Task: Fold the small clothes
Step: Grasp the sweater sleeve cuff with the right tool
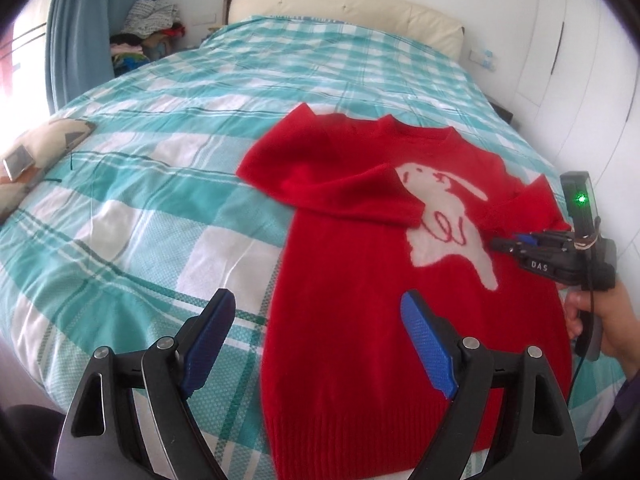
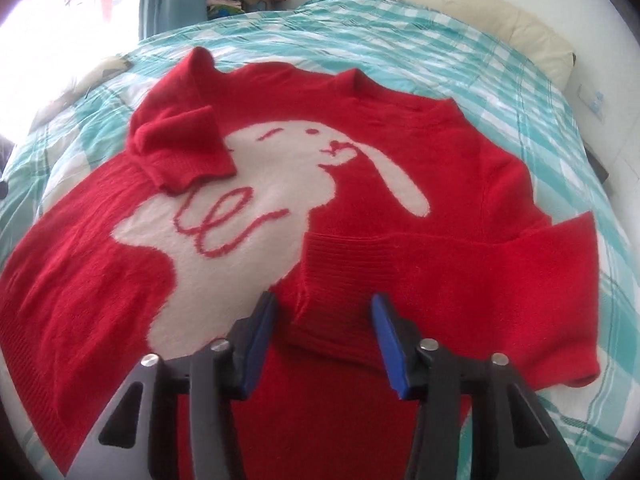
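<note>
A red sweater (image 1: 352, 280) with a white rabbit design lies flat on the bed, also in the right wrist view (image 2: 360, 184). Its left sleeve (image 2: 184, 152) is folded in across the chest. Its right sleeve (image 2: 440, 272) is folded in over the body, the ribbed cuff (image 2: 336, 280) lying between the right gripper's fingers. My left gripper (image 1: 320, 336) is open and empty above the sweater's lower left side. My right gripper (image 2: 324, 340) is open over the cuff; it also shows in the left wrist view (image 1: 496, 245) at the sweater's right edge.
The bed has a teal and white checked cover (image 1: 160, 152) and a cream headboard (image 1: 344, 12). A patterned cushion (image 1: 36, 160) lies at the bed's left edge. A pile of clothes (image 1: 148, 36) sits by the blue curtain (image 1: 80, 20). White wardrobe doors (image 1: 580, 60) stand right.
</note>
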The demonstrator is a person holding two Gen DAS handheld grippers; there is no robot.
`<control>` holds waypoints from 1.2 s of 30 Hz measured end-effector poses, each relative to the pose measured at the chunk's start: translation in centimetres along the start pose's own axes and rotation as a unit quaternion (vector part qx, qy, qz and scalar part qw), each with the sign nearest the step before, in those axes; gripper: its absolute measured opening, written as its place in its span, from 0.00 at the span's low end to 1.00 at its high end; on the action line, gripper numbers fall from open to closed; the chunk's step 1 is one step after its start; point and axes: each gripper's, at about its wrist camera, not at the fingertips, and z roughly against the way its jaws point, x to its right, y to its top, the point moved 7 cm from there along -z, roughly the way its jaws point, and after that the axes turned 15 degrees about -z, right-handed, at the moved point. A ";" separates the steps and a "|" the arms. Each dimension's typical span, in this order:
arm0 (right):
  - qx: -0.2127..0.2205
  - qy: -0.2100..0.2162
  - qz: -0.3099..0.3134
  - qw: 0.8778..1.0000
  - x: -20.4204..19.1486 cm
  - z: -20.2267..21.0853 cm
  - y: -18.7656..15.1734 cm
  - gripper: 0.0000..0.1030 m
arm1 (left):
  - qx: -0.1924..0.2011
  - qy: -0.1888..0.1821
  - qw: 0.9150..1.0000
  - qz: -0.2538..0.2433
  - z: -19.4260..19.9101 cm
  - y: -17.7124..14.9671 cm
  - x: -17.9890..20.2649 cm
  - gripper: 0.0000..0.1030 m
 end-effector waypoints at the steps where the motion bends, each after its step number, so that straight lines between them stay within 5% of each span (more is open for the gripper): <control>1: 0.007 -0.003 -0.023 1.000 1.2 0.5 0.5 0.07 | -0.002 -0.004 1.000 0.006 -0.1 -0.1 -0.1 0.84; 4: 0.051 -0.003 -0.107 0.993 6.2 4.4 2.2 0.07 | -0.007 -0.008 1.000 0.010 -0.1 -0.2 -0.1 0.84; 7: 0.111 -0.038 -0.214 0.970 14.9 10.4 3.0 0.07 | -0.008 -0.012 1.000 0.014 0.0 -0.2 -0.1 0.84; 9: 0.154 -0.078 -0.300 0.938 21.6 14.8 2.0 0.07 | -0.006 -0.019 1.000 0.021 0.1 -0.1 -0.2 0.84; 13: 0.211 -0.144 -0.458 0.851 32.0 21.4 -3.6 0.07 | -0.012 -0.025 0.999 0.029 -0.2 -0.3 -0.3 0.84; 16: 0.194 -0.134 -0.508 0.828 35.1 21.3 -7.1 0.07 | -0.019 -0.024 0.999 0.030 -0.6 -0.5 -0.2 0.84; 19: 0.153 -0.073 -0.567 0.806 36.3 19.0 -8.9 0.08 | -0.024 -0.022 0.999 0.029 -0.8 -0.7 -0.2 0.84; 27: 0.130 -0.025 -0.626 0.769 36.9 17.3 -11.4 0.15 | -0.026 -0.025 0.998 0.043 -0.8 -0.8 -0.7 0.84; 29: 0.133 -0.015 -0.634 0.761 37.1 17.2 -11.8 0.30 | -0.030 -0.035 0.998 0.047 -1.0 -0.9 -0.5 0.84; 32: 0.114 -0.005 -0.637 0.763 37.1 16.0 -12.0 0.32 | -0.035 -0.035 0.998 0.041 -1.2 -1.1 -0.2 0.84; 33: 0.097 -0.005 -0.632 0.769 37.1 15.3 -12.0 0.31 | -0.036 -0.034 0.998 0.038 -1.2 -1.1 -0.1 0.84; 35: 0.089 -0.032 -0.627 0.774 37.3 15.0 -12.2 0.04 | -0.038 -0.033 0.998 0.034 -1.2 -1.2 0.2 0.84; 36: 0.096 -0.050 -0.627 0.772 37.6 15.5 -12.3 0.04 | -0.038 -0.032 0.998 0.032 -1.2 -1.2 0.2 0.84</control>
